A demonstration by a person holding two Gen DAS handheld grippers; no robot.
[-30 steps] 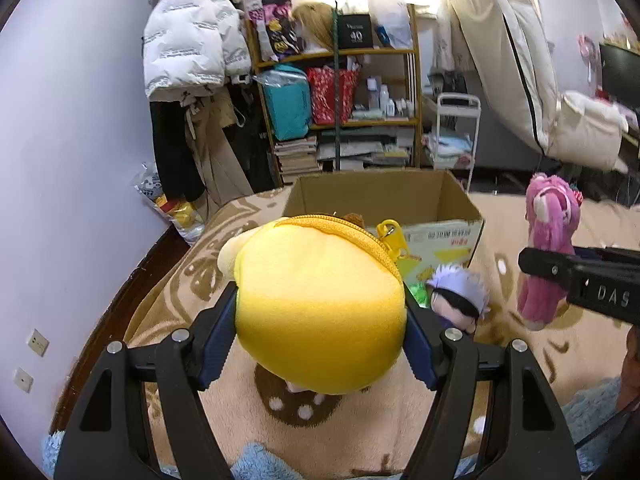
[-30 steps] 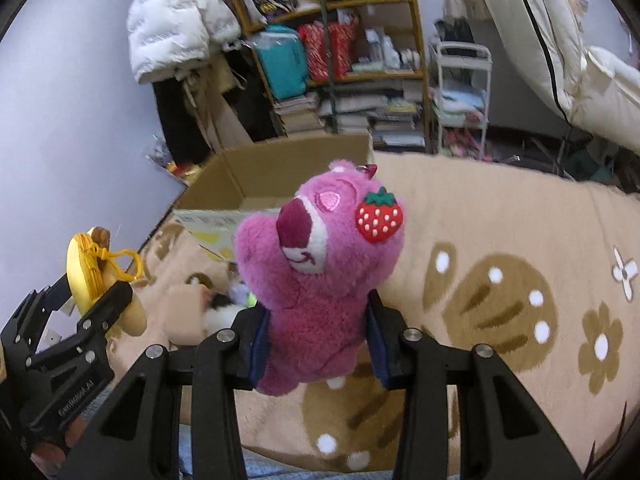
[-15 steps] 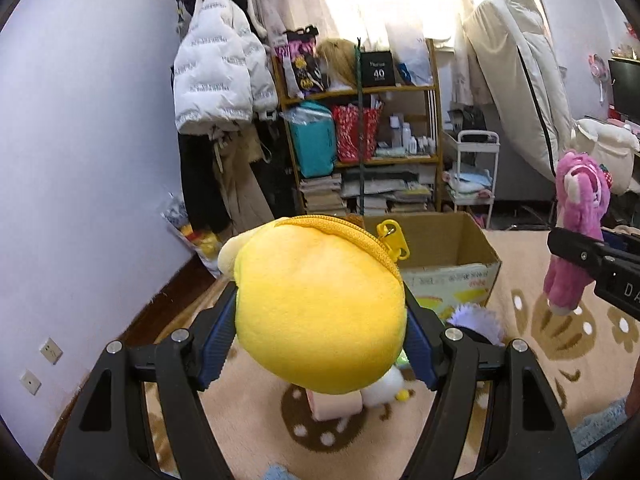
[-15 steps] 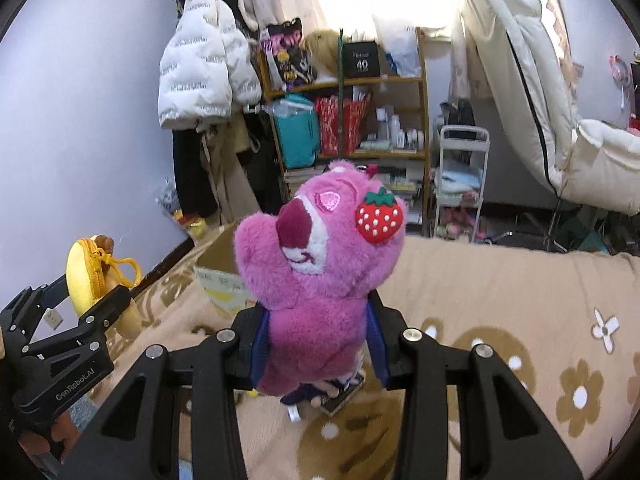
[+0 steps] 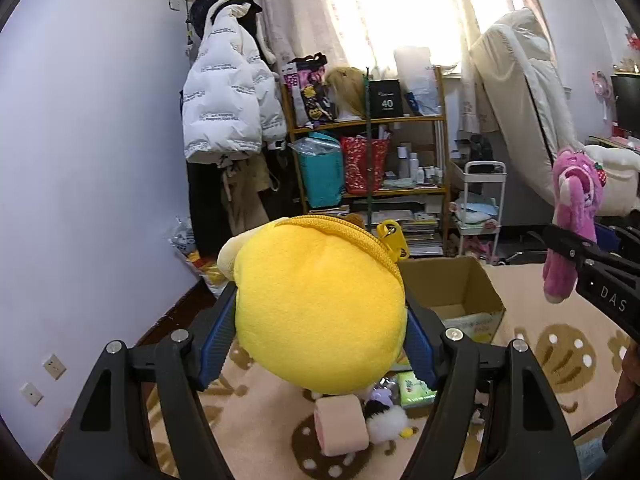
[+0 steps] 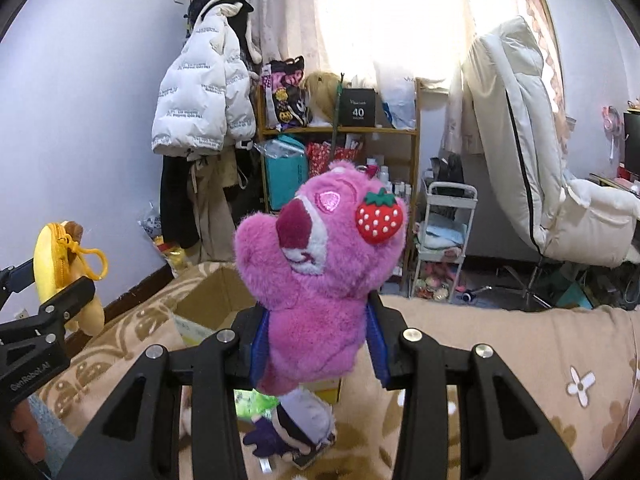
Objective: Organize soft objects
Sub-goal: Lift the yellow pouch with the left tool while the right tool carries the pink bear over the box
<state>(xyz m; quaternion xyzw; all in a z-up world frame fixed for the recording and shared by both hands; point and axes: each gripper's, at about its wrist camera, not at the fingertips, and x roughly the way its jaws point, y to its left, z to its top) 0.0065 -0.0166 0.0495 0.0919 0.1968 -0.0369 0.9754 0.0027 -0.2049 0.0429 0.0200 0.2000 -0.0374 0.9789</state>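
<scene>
A yellow pouch (image 5: 320, 312) was pinched in the left gripper (image 5: 320, 332) and a pink bear (image 6: 320, 276) in the right gripper (image 6: 316, 344), above a cardboard box (image 5: 460, 292).

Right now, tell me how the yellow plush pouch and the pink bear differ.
The yellow plush pouch is round and smooth with a zipper and clip; the pink bear is shaggy, with a face and a strawberry on its ear. The pouch sits in the left gripper, the bear in the right gripper. The pouch spreads its fingers wider than the bear's slimmer body does. Both are soft toys held above the patterned blanket.
</scene>
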